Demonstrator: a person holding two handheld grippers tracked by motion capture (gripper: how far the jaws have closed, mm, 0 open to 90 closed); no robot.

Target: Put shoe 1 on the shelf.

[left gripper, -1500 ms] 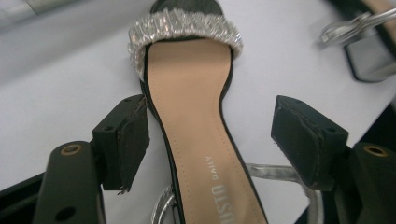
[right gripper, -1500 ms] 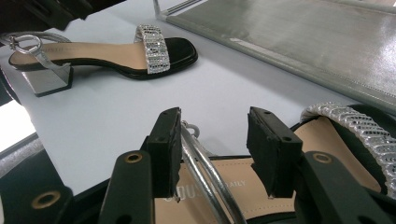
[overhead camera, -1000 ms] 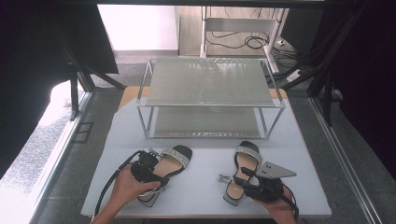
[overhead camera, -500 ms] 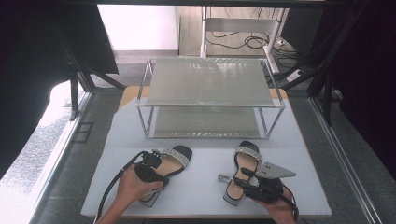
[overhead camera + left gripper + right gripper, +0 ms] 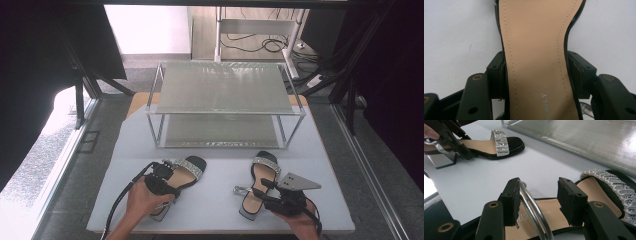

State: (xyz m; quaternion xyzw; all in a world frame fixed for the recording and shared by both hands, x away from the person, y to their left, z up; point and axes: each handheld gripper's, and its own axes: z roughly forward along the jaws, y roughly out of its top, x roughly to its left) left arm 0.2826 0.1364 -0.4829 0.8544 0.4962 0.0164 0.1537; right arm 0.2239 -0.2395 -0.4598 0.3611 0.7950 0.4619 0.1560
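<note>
Two black sandals with glittering silver toe straps lie on the white table [image 5: 215,210]. My left gripper [image 5: 171,178] lies over the heel half of the left sandal [image 5: 189,167]. In the left gripper view its jaws have just been closing and the pads [image 5: 499,75] now press both edges of the tan insole [image 5: 536,50]. My right gripper [image 5: 264,194] reaches in from the right over the heel end of the right sandal [image 5: 263,171]. Its jaws [image 5: 539,195] stand apart, the silver ankle strap [image 5: 534,210] lying against the left pad and a gap before the other.
A two-shelf metal rack [image 5: 225,87] stands behind the sandals at the table's far half. In the right gripper view the left sandal [image 5: 499,143] and its mirrored block heel [image 5: 442,158] lie farther off, with the rack's lower shelf [image 5: 586,137] at the top right.
The left gripper's jaws have closed in on the left sandal's sole. Both hands have stayed where they were, and the right gripper looks the same.
</note>
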